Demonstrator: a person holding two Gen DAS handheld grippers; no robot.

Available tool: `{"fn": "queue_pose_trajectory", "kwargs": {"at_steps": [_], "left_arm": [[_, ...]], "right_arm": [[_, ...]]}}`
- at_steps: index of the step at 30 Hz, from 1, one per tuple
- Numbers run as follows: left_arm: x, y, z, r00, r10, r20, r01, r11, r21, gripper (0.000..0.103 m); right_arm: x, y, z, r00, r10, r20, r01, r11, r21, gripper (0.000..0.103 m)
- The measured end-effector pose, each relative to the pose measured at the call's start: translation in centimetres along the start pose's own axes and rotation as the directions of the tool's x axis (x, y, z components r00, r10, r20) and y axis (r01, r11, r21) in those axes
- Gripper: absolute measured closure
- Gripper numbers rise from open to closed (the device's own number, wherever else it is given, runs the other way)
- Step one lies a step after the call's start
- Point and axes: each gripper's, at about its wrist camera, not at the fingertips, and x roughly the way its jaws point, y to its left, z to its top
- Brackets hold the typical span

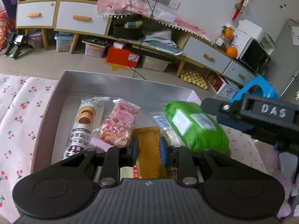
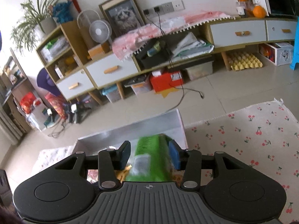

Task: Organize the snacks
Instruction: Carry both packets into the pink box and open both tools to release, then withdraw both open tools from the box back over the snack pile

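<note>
You see a matt grey box, glossy plastic snack wrappers, a crinkled green packet, and soft cherry-print cloth beneath.

Both grippers are showing black linkage arms with silver pivot screws, ribbed grey bodies and blue-faced fingertips. The right gripper is wearing white "DAS" lettering.

So the tray sits on the tablecloth. In it, left to right: biscuit pack, nougat pack, mustard packet, then the bag at the right. Cabinet stands far behind.
</note>
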Motion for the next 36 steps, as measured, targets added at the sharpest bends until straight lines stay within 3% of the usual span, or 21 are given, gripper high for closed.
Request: {"fn": "queue_pose_trajectory", "kwargs": {"at_steps": [6,9,13,25,36], "left_arm": [[-0.3,-0.1,0.2,1.0,0.018,-0.001,-0.018,1.0,-0.002,0.075],[-0.8,-0.3,0.3,1.0,0.018,0.003,-0.018,1.0,0.005,0.069],[-2.0,-0.8,0.4,1.0,0.028,0.007,-0.029,0.999,0.022,0.051],[-5.9,-1.9,0.2,0.994,0.1,0.035,-0.103,0.991,0.09,0.036],[-9.6,-2.6,-0.5,0.986,0.158,0.054,-0.165,0.972,0.165,0.01]], "right_arm": [[-0.8,0.3,0.4,1.0,0.014,0.008,-0.014,1.0,-0.015,0.046],[-1.2,0.4,0.6,1.0,0.001,0.006,-0.001,1.0,-0.016,0.042],[-2.4,0.6,0.7,1.0,-0.007,0.008,0.007,1.0,-0.025,0.039],[-6.5,1.5,0.7,0.999,-0.053,-0.007,0.052,0.995,-0.085,0.027],[-10.4,1.9,-0.3,0.996,-0.09,-0.02,0.087,0.992,-0.096,0.019]]}}
